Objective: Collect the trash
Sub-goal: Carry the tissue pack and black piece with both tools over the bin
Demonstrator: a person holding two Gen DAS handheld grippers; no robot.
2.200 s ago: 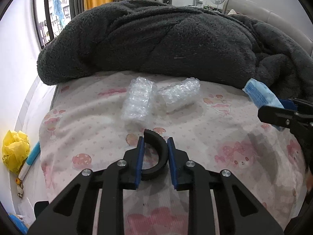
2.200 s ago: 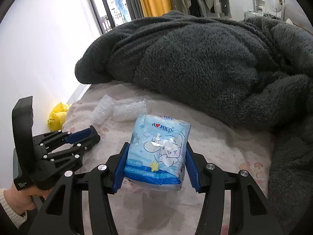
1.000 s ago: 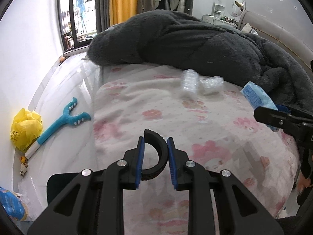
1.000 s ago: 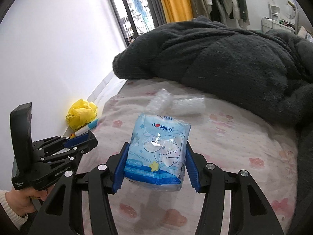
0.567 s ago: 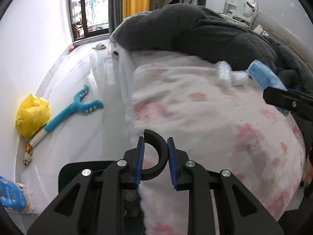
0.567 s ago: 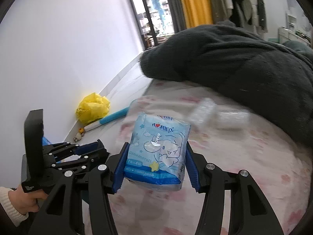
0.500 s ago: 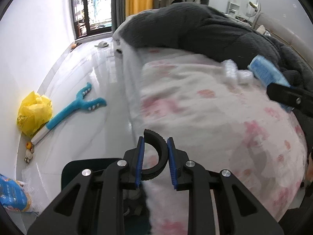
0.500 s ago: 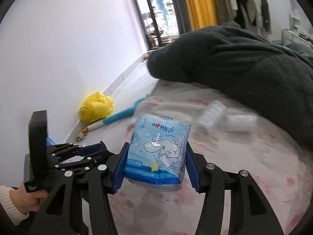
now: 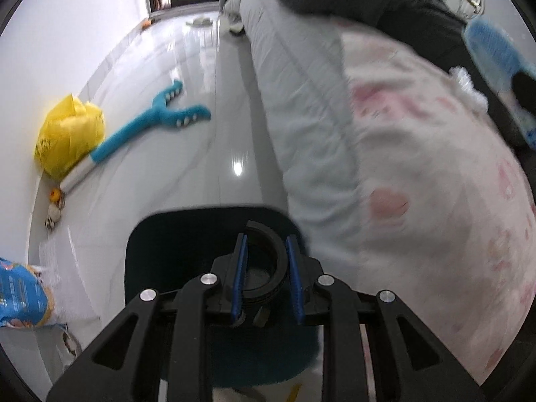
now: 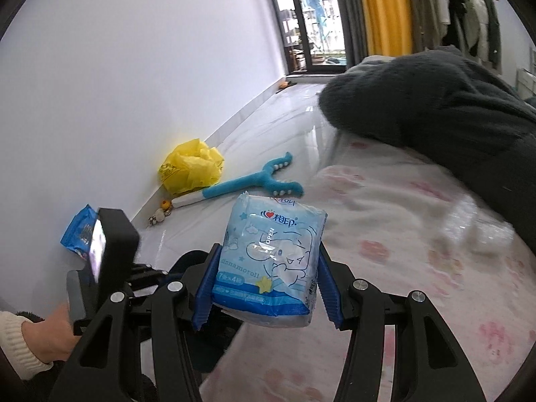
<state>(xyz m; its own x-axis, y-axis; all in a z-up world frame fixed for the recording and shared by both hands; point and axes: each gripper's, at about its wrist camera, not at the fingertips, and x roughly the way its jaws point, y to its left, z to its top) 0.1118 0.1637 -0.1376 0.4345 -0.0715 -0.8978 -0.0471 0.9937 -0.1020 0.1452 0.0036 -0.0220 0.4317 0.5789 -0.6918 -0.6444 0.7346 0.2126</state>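
My left gripper (image 9: 264, 268) is shut on a black curved ring piece (image 9: 264, 251) and hangs over a dark teal bin (image 9: 160, 254) on the floor beside the bed. My right gripper (image 10: 266, 274) is shut on a light blue tissue pack (image 10: 271, 261); the pack also shows at the right edge of the left wrist view (image 9: 492, 43). The left gripper shows at the lower left of the right wrist view (image 10: 110, 268). Clear bubble wrap (image 10: 475, 224) lies on the pink patterned bed sheet (image 10: 402, 251).
A yellow plastic bag (image 9: 67, 134) and a blue forked long-handled tool (image 9: 150, 124) lie on the glossy floor by the white wall. A blue packet (image 9: 20, 298) and clear wrap lie at lower left. A dark fleece blanket (image 10: 435, 107) covers the bed's far part.
Both grippers have swung left, off the bed toward the floor. The left gripper now hangs over the teal bin. Both still hold their items.
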